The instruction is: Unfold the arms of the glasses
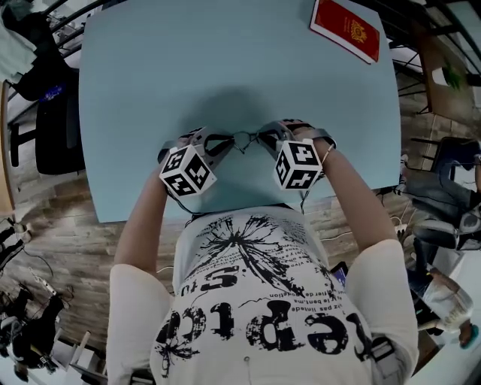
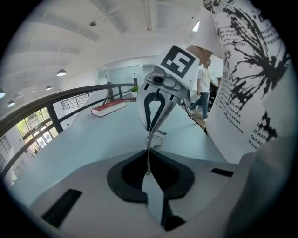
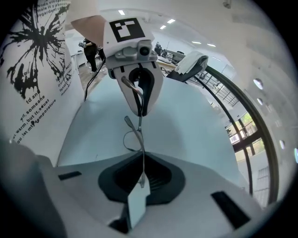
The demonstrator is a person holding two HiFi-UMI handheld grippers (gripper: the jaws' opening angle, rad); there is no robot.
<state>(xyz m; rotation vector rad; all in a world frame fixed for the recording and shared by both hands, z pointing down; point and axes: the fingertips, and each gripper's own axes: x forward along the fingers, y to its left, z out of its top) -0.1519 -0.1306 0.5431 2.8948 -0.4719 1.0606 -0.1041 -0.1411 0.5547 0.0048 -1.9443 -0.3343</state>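
Glasses [image 1: 244, 140] over blue table [image 1: 150, 90], red book [image 1: 346, 21], wood floor [image 1: 60, 225]

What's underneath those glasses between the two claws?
Just the light blue table, which both gripper views show beneath the glasses. In the head view, the left gripper and right gripper cover the table right beside them.

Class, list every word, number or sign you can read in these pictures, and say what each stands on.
"repic", as far as it reads, in large black letters: white T-shirt, head view.
"temperature", seemingly, in small print: same T-shirt, right gripper view; its other lines are blurred.
Red book: gold emblem, lettering too small to read.
Marker cubes: black-and-white squares only, no words.
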